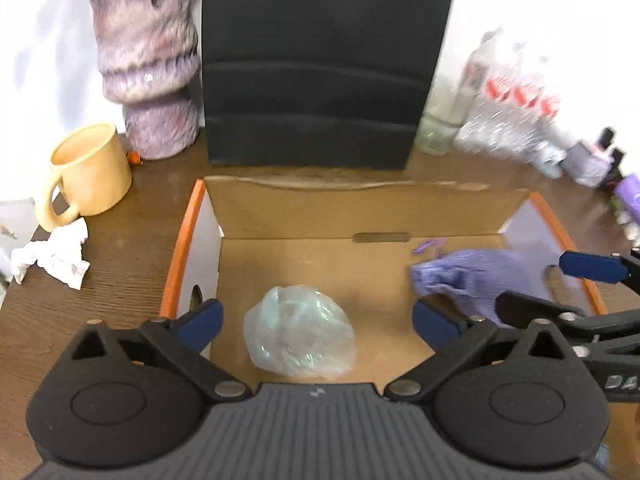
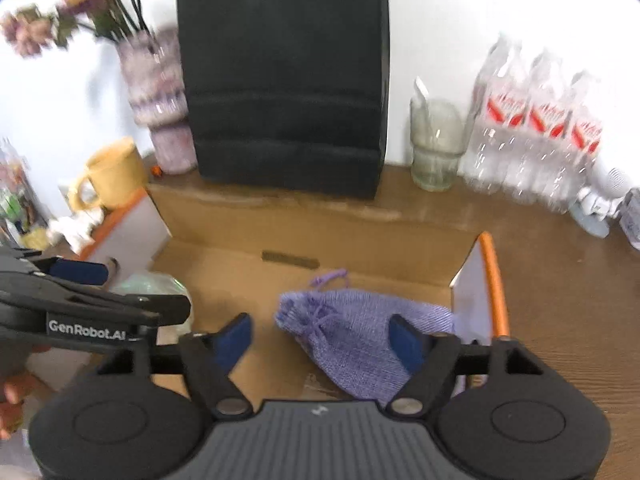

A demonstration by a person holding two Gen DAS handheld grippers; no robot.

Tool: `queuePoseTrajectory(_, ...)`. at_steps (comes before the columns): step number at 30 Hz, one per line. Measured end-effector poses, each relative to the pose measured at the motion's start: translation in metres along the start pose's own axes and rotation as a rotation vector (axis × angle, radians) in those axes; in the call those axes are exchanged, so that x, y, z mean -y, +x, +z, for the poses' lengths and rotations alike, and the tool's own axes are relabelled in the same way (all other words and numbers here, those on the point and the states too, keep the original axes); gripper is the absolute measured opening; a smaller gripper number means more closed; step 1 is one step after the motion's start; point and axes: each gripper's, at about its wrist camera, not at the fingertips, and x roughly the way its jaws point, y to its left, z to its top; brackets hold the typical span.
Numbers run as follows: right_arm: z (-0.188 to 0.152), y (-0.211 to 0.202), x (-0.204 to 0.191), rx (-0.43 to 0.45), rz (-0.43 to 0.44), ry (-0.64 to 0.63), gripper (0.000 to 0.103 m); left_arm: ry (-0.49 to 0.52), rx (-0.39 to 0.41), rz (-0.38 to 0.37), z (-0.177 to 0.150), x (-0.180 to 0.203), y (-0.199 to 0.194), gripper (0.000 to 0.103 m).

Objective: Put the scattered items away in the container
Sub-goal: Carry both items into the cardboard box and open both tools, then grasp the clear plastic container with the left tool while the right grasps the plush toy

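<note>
Two items already lie in the cardboard box (image 1: 188, 240): one clear crumpled bag (image 1: 300, 334) near-centre, one purple drawstring pouch (image 2: 352, 340) at the right wall. One crumpled paper wad (image 1: 52, 256) sits outside, left of the box on the table (image 1: 120, 248) beside one yellow mug (image 1: 90, 170) (likely next). It lies far-left of the left gripper (image 1: 318, 316), the nearer one; fingers apart, empty. Right gripper (image 2: 320, 340) fingers also apart, straddling the pouch without clamping.
</note>
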Motion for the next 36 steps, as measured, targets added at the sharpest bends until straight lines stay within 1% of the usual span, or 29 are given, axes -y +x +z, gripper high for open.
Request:
queuePoseTrajectory(1, -0.001, -0.013, 0.0, 0.026, 0.007, -0.002, 0.089, 0.002, 0.022, -0.008, -0.003, 0.0, -0.012, 0.103)
queuePoseTrajectory(3, -0.005, -0.04, -0.001, 0.073, 0.013, -0.005, 0.091, 0.012, 0.077, -0.027, -0.011, 0.0, -0.038, 0.103)
queuePoseTrajectory(7, -0.025, -0.096, -0.004, 0.176, 0.012, -0.025, 0.103, 0.023, 0.194, -0.063, -0.04, -0.009, -0.093, 0.103)
queuePoseTrajectory(10, -0.052, -0.135, -0.008, 0.234, 0.002, -0.041, 0.103, 0.04, 0.268, -0.065, -0.073, -0.016, -0.127, 0.103)
queuePoseTrajectory(12, -0.073, -0.155, -0.011, 0.252, 0.011, -0.044, 0.103, 0.046, 0.304, -0.068, -0.099, -0.023, -0.145, 0.103)
queuePoseTrajectory(14, -0.096, -0.168, -0.017, 0.259, 0.017, -0.053, 0.103, 0.043, 0.325, -0.069, -0.125, -0.031, -0.157, 0.103)
queuePoseTrajectory(16, -0.122, -0.179, -0.026, 0.26, 0.016, -0.051, 0.103, 0.031, 0.328, -0.067, -0.15, -0.038, -0.165, 0.103)
queuePoseTrajectory(18, -0.147, -0.184, -0.035, 0.252, 0.016, -0.047, 0.103, 0.008, 0.309, -0.064, -0.172, -0.046, -0.169, 0.103)
queuePoseTrajectory(22, -0.188, -0.186, -0.052, 0.222, -0.009, -0.034, 0.103, -0.033, 0.271, -0.071, -0.208, -0.057, -0.172, 0.103)
queuePoseTrajectory(24, -0.203, -0.185, -0.058, 0.2, -0.005, -0.008, 0.103, -0.03, 0.261, -0.091, -0.221, -0.058, -0.174, 0.103)
queuePoseTrajectory(26, -0.212, -0.181, -0.061, 0.176, 0.007, 0.019, 0.103, -0.009, 0.25, -0.107, -0.229, -0.056, -0.172, 0.103)
queuePoseTrajectory(28, -0.217, -0.176, -0.064, 0.148, 0.019, 0.035, 0.103, 0.018, 0.239, -0.107, -0.232, -0.053, -0.169, 0.103)
queuePoseTrajectory(30, -0.217, -0.172, -0.069, 0.13, 0.018, 0.033, 0.103, 0.036, 0.235, -0.103, -0.234, -0.05, -0.166, 0.103)
queuePoseTrajectory(36, -0.209, -0.164, -0.075, 0.113, 0.009, 0.018, 0.103, 0.065, 0.218, -0.101, -0.236, -0.047, -0.158, 0.103)
